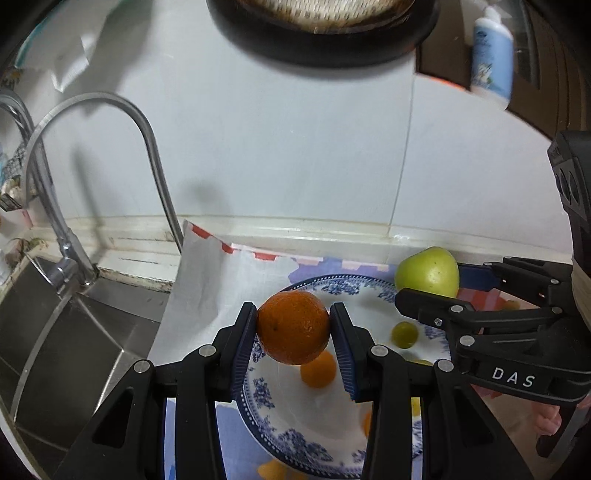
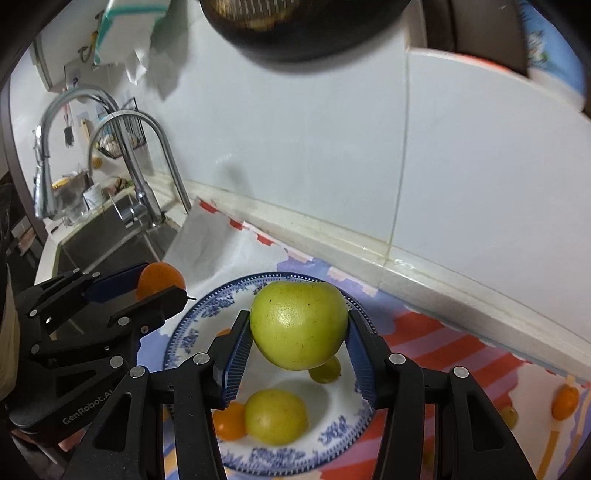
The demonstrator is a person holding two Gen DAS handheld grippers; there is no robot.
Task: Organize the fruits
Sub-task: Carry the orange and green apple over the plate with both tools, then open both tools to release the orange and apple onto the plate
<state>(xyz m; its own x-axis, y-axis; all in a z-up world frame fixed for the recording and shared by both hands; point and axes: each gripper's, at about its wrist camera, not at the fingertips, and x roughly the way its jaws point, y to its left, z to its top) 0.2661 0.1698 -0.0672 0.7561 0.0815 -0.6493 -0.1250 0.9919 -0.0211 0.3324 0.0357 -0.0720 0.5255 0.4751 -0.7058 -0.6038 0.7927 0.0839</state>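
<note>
My left gripper (image 1: 293, 330) is shut on an orange (image 1: 293, 326) and holds it above the left part of a blue-and-white plate (image 1: 266, 410). My right gripper (image 2: 299, 338) is shut on a green apple (image 2: 298, 325) over the same plate (image 2: 192, 332). In the left wrist view the apple (image 1: 428, 271) and right gripper (image 1: 428, 291) show at the right. In the right wrist view the orange (image 2: 159, 278) and left gripper (image 2: 162, 282) show at the left. On the plate lie a yellow-green fruit (image 2: 275, 415), a small orange fruit (image 2: 229, 421) and a small green one (image 2: 327, 371).
The plate rests on a patterned cloth (image 2: 436, 332) beside a steel sink (image 1: 62, 339) with curved taps (image 1: 110, 110). A small orange fruit (image 2: 564, 401) lies on the cloth at the right. A white tiled wall (image 1: 295, 147) runs close behind, and a dark pan (image 1: 325, 33) hangs overhead.
</note>
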